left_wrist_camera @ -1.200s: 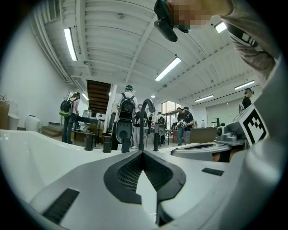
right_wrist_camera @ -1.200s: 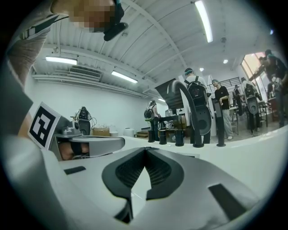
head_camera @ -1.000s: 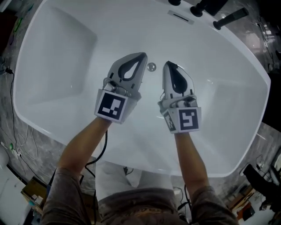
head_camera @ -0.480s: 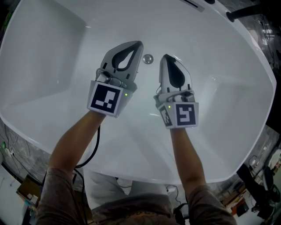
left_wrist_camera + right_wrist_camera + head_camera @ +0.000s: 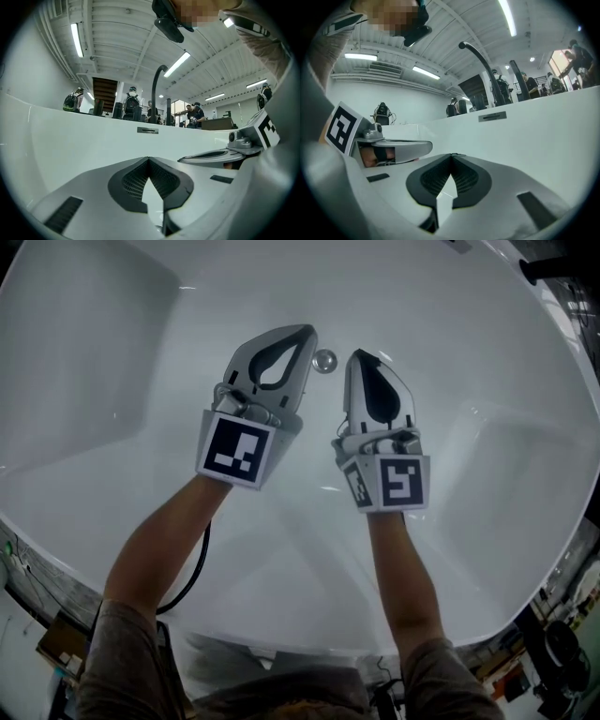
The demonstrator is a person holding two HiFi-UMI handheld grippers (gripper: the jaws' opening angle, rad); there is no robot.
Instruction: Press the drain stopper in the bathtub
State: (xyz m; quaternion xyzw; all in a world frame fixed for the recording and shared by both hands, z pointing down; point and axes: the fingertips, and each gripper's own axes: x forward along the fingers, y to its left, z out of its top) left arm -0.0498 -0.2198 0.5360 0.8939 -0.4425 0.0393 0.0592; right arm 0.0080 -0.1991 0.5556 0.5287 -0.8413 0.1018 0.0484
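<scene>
A small round chrome drain stopper (image 5: 324, 360) sits on the white bathtub floor (image 5: 122, 381). My left gripper (image 5: 306, 332) is shut, its tip just left of the stopper and slightly beyond it. My right gripper (image 5: 359, 354) is also shut, its tip just right of the stopper. Neither touches it as far as I can see. In the left gripper view the jaws (image 5: 149, 159) meet at the tip with nothing held, and the right gripper's side (image 5: 220, 153) shows beside them. The right gripper view shows its shut jaws (image 5: 451, 156) facing the tub wall.
The tub's far wall carries an overflow slot (image 5: 147, 130) (image 5: 492, 116), with a dark curved faucet spout (image 5: 157, 91) (image 5: 480, 61) above the rim. People and equipment stand beyond the tub. A black cable (image 5: 192, 568) hangs from my left arm.
The head view has moved closer over the tub, so the faucet fittings have left the frame. Both grippers stay shut on either side of the stopper.
</scene>
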